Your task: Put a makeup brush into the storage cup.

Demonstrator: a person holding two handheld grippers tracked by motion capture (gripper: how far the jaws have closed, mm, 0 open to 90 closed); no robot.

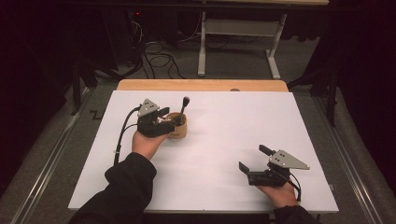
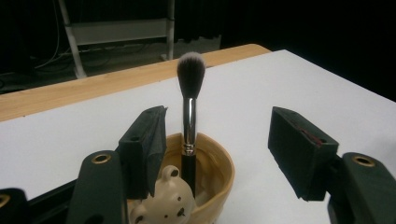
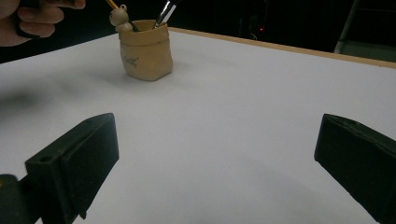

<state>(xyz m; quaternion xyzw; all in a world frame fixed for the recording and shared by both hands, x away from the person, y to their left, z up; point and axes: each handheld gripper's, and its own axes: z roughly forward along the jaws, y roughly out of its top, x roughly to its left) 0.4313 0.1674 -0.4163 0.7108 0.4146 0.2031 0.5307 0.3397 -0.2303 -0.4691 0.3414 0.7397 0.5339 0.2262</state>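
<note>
A white table (image 1: 224,154) is filling most of the high view, with a strip of wooden edge (image 1: 201,85) showing along its far side. Two grippers are working over it. The left gripper (image 1: 164,117) is hovering right at the tan holder, its jaws standing wide apart, released, one on each side of the brush without touching it. The right gripper (image 1: 254,158) is resting well apart at the near right of the table, jaws also spread and gripping nothing. One holder (image 3: 145,50) is sitting left of the table's centre: a tan, sack-shaped cup with a small bear figure (image 2: 163,205) on its rim. One makeup brush (image 2: 189,116) is standing upright inside it, with a black handle, a silver ferrule and a dark, white-tipped tuft.
</note>
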